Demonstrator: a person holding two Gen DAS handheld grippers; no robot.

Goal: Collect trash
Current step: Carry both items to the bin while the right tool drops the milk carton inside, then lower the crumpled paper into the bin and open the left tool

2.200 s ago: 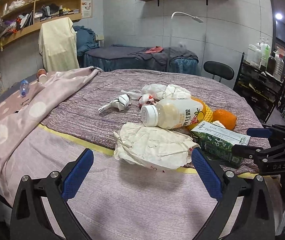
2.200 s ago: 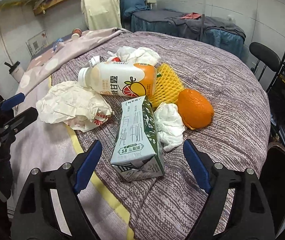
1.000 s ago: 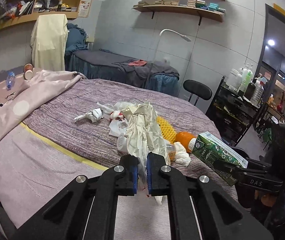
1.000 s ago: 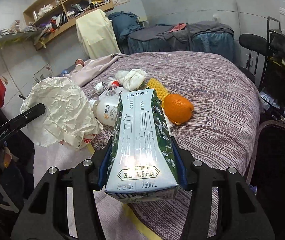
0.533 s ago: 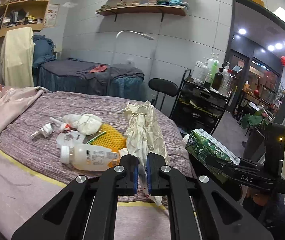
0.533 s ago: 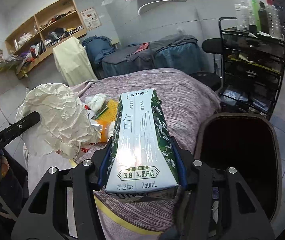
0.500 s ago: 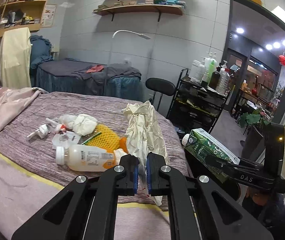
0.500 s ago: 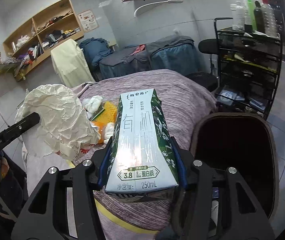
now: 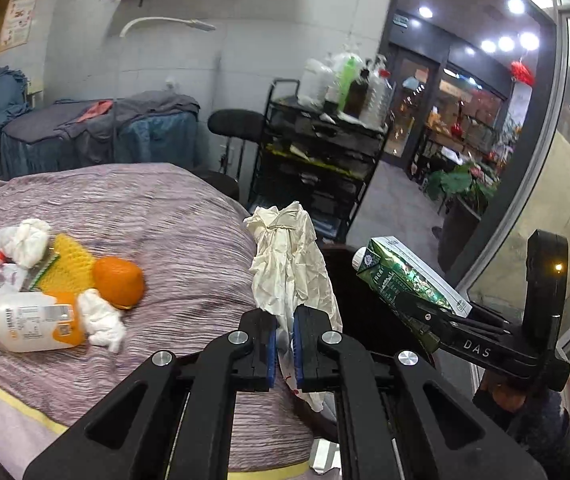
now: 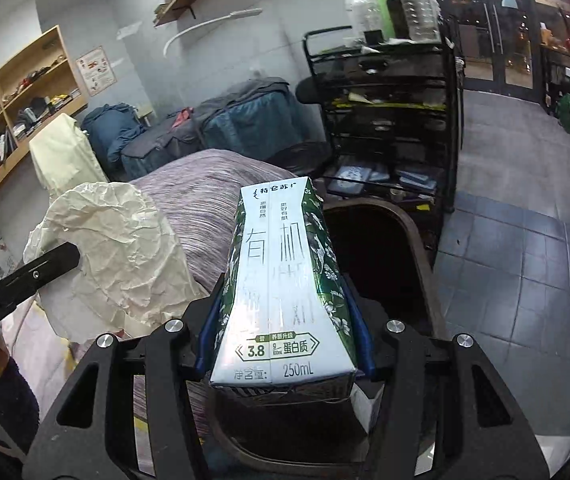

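Observation:
My left gripper [image 9: 283, 344] is shut on a crumpled cream paper wrapper [image 9: 290, 268], held up past the bed's right edge; the wrapper also shows in the right wrist view [image 10: 121, 256]. My right gripper [image 10: 283, 344] is shut on a green and white milk carton [image 10: 281, 280], held over the dark bin [image 10: 409, 240]; the carton also shows in the left wrist view [image 9: 409, 280]. A juice bottle [image 9: 25, 322], an orange [image 9: 119, 282], a yellow foam net [image 9: 69, 264] and white tissues [image 9: 101, 320] lie on the purple bedcover [image 9: 157, 216].
A black wire cart [image 10: 385, 120] with bottles on top stands behind the bin. A black stool [image 9: 237, 124] is beside it. A tiled floor [image 10: 517, 264] runs right toward glass doors. A blue covered couch [image 9: 97, 136] is at the back.
Both grippers have swung to the right, off the bed. The carton now hangs over the bin's mouth and the wrapper is near the bed's right edge.

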